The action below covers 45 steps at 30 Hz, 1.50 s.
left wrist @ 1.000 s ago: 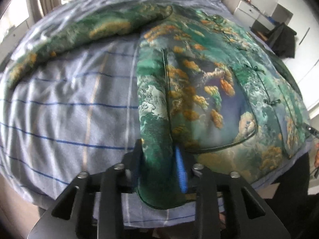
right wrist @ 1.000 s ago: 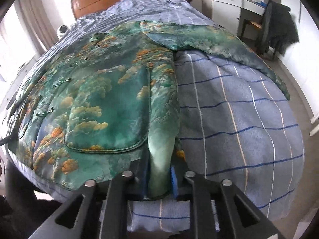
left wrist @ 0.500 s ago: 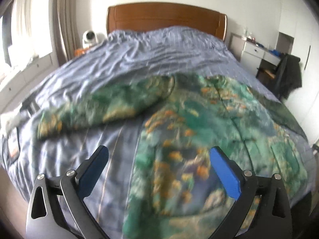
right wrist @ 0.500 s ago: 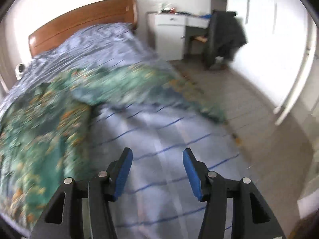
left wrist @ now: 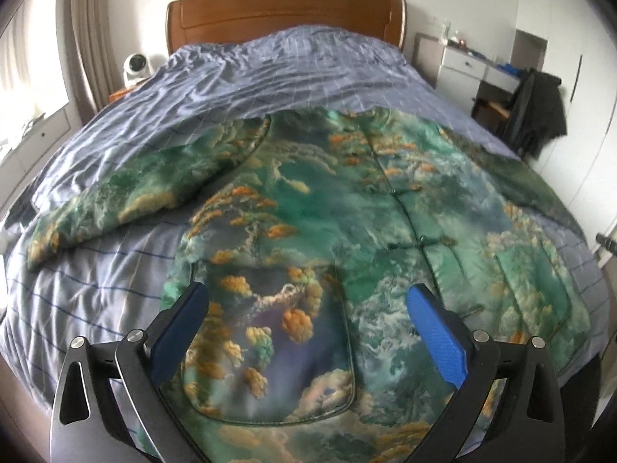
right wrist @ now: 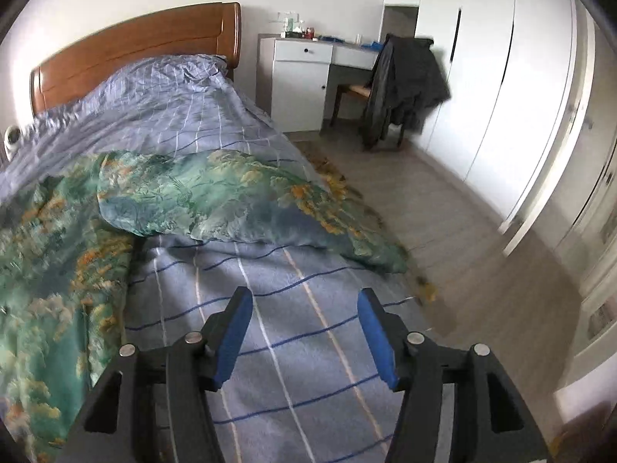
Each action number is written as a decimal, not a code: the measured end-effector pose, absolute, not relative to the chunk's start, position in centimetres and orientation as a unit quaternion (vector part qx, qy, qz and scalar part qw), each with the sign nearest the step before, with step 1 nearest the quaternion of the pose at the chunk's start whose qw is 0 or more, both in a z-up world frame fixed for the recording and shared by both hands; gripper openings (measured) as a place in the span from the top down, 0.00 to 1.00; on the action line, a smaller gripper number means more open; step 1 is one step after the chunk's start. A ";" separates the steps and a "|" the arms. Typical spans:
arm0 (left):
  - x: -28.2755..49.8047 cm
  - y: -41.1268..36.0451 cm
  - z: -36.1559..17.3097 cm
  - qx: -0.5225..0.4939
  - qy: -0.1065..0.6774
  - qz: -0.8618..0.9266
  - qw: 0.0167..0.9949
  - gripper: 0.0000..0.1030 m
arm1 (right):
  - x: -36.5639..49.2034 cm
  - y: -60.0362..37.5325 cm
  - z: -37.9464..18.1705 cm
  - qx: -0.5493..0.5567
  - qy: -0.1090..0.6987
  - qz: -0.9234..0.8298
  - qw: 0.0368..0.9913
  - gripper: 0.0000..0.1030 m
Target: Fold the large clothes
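Observation:
A large green jacket (left wrist: pixel 347 231) with orange and cloud prints lies spread flat on the bed, front up, with its sleeves out to each side. My left gripper (left wrist: pixel 306 297) is open and empty, raised above the jacket's lower left pocket. My right gripper (right wrist: pixel 304 305) is open and empty over the bare checked bedcover, to the right of the jacket body (right wrist: pixel 50 270). The jacket's right sleeve (right wrist: pixel 239 204) lies ahead of it, reaching to the bed's edge.
The bed has a blue checked cover (left wrist: pixel 270 73) and a wooden headboard (left wrist: pixel 285 15). A white desk (right wrist: pixel 304 77) and a chair draped with a dark coat (right wrist: pixel 401 88) stand right of the bed. White wardrobes (right wrist: pixel 482 77) line the right wall. A small white camera (left wrist: pixel 135 67) sits left of the headboard.
Both grippers let go of the jacket's lower hem, opened, and lifted up and back. The right gripper has swung right, toward the sleeve and the bed's edge.

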<state>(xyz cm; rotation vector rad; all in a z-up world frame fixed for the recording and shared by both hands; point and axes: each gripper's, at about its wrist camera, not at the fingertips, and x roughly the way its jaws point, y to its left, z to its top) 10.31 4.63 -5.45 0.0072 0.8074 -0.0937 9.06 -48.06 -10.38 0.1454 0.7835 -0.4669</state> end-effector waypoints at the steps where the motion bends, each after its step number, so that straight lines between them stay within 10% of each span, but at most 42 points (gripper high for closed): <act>1: 10.3 4.6 -5.6 0.003 0.393 -0.045 0.918 0.01 | 9.1 -48.8 -10.6 0.095 0.375 -0.212 0.897 0.44; 20: 9.3 6.7 -7.7 -0.038 0.422 -0.013 0.906 0.01 | 12.6 -66.3 -22.7 0.569 0.273 -0.240 0.737 0.53; 23: 9.3 6.8 -8.0 -0.030 0.425 -0.007 0.905 0.01 | 13.7 -65.5 -20.2 0.515 0.266 -0.252 0.775 0.82; 34: 9.9 6.0 -9.0 -0.046 0.436 -0.017 0.899 0.01 | 14.7 -43.3 -0.4 0.075 0.190 -0.061 0.977 0.88; 45: 9.0 6.1 -9.2 -0.053 0.447 -0.030 0.893 0.01 | 18.4 -23.8 -10.2 -0.089 0.304 0.066 0.946 0.85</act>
